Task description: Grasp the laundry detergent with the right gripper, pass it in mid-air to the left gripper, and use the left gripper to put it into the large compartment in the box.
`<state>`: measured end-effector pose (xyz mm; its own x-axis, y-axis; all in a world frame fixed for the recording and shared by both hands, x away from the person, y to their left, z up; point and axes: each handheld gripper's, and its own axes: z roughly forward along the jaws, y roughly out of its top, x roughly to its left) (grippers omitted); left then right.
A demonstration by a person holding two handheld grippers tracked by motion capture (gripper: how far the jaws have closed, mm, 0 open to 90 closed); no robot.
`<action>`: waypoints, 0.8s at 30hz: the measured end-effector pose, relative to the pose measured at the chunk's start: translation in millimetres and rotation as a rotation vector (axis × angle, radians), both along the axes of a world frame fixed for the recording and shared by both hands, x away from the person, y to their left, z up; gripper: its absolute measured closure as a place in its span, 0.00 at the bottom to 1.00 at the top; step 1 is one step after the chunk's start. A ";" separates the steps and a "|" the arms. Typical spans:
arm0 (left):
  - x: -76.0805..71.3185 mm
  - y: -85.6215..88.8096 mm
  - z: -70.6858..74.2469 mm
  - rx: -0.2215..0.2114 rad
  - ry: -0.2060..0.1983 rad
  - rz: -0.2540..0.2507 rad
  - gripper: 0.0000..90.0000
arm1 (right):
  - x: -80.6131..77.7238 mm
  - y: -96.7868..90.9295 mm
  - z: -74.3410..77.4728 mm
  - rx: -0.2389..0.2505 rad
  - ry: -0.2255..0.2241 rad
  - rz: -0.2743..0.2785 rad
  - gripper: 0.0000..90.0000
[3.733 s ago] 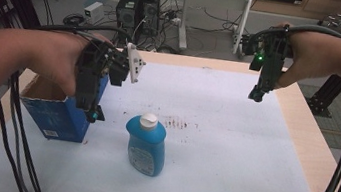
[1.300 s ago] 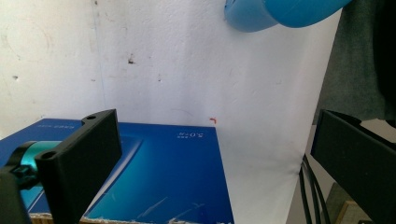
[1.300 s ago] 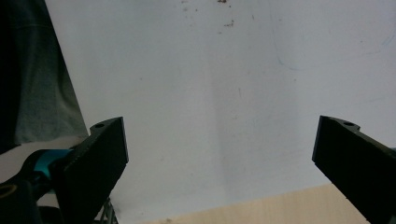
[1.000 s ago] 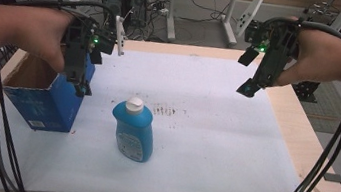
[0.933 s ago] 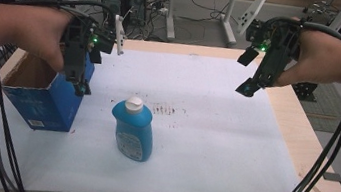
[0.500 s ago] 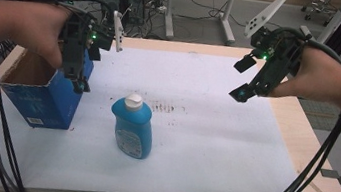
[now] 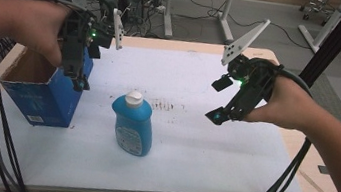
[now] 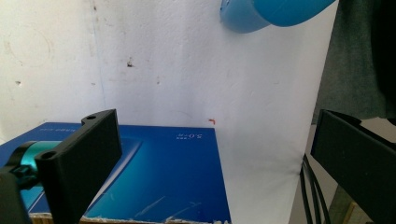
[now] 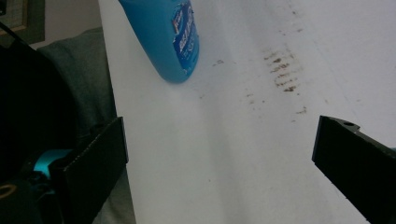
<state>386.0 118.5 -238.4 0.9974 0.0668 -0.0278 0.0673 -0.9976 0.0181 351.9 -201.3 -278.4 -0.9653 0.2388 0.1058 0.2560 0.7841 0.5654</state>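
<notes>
Bottle stands upright mid-tabletop, untouched. Right tongs, jaws apart, have swung down from 1 o'clock toward it, probably about to grab. Left tongs, also apart, stay above the box at 9 o'clock.

1. The blue bottle stands upright on the white tabletop, with a white cap and a printed label on its front.
2. The blue cardboard box stands just left of the bottle, apart from it, its top open and brown inside.
</notes>
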 end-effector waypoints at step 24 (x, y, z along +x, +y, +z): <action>-3.0 6.5 -4.8 -0.003 0.000 0.003 0.02 | -19.0 66.6 -56.8 0.082 0.004 0.040 0.03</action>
<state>383.0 124.9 -243.2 0.9972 0.0696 -0.0277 0.0702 -0.9973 0.0208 332.9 -134.7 -335.1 -0.9735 0.1901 0.1274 0.2275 0.7452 0.6268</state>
